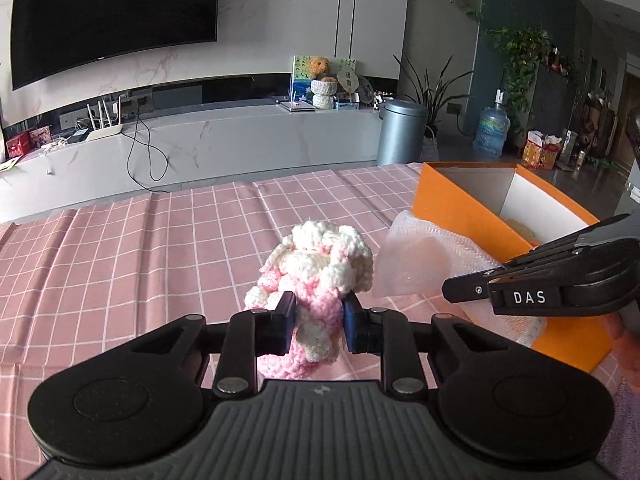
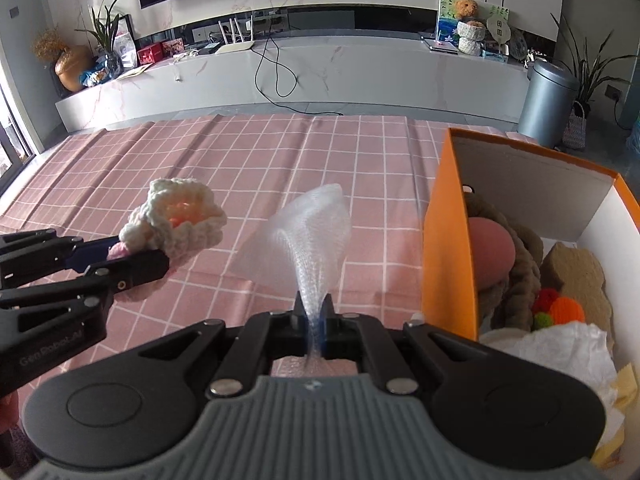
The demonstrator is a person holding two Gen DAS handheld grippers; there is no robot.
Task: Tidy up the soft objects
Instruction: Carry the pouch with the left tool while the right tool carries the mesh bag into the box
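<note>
Gripping pink/white crochet toy [image 1: 316, 276] w/ left gripper [image 1: 316, 320]; right gripper [image 2: 314, 312] pinches sheer white mesh [image 2: 316, 232].

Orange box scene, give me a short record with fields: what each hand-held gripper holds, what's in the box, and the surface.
left hand-held gripper: shut on pink and white crochet piece
right hand-held gripper: shut on white mesh net
orange box: open, holds rope toy, orange pom-pom, white tissue
surface: pink checked cloth
</note>
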